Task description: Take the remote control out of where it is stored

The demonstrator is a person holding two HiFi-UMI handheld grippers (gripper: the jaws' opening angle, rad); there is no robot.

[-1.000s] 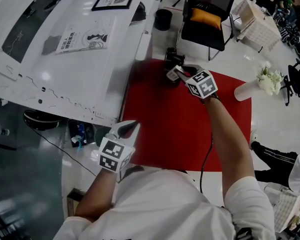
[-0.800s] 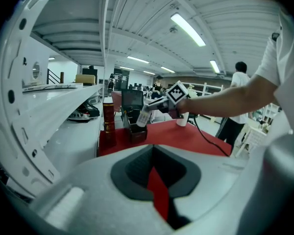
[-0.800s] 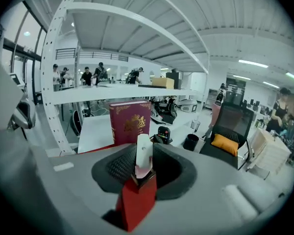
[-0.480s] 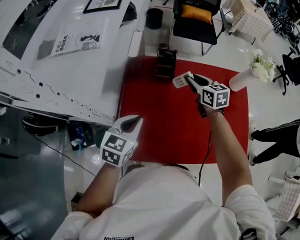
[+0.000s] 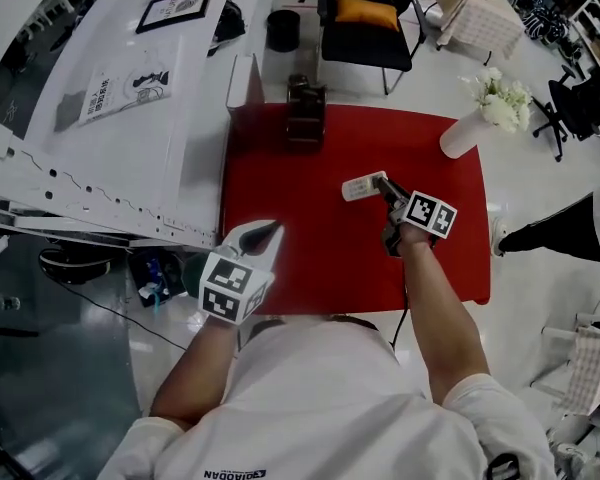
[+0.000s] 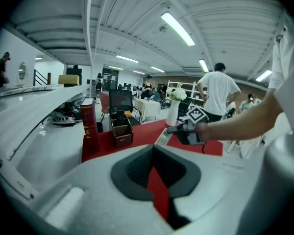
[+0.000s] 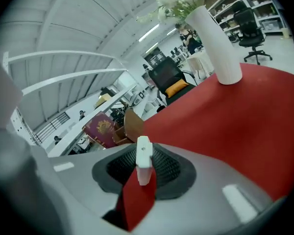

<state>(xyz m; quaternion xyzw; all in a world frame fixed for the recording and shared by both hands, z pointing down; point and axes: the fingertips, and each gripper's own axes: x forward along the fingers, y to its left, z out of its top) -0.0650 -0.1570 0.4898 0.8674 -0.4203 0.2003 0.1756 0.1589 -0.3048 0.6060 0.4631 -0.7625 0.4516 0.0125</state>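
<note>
1. One white remote control (image 5: pixel 361 187).
2. Two grippers: left gripper (image 5: pixel 263 234) and right gripper (image 5: pixel 383 184).
3. One brown holder (image 5: pixel 305 118).
4. One white vase (image 5: pixel 460 136).
5. One red mat (image 5: pixel 320 238).
6. One black chair (image 5: pixel 365 28).

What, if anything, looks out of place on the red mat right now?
Nothing stands out. The remote control is clamped in the right gripper over the red mat, the storage box stands upright at the mat's far edge, and the vase is upright; nothing spilled.

Bright ceiling strip lights (image 6: pixel 179 28); gripper views fisheye, dark corners, foreground blurred.
</note>
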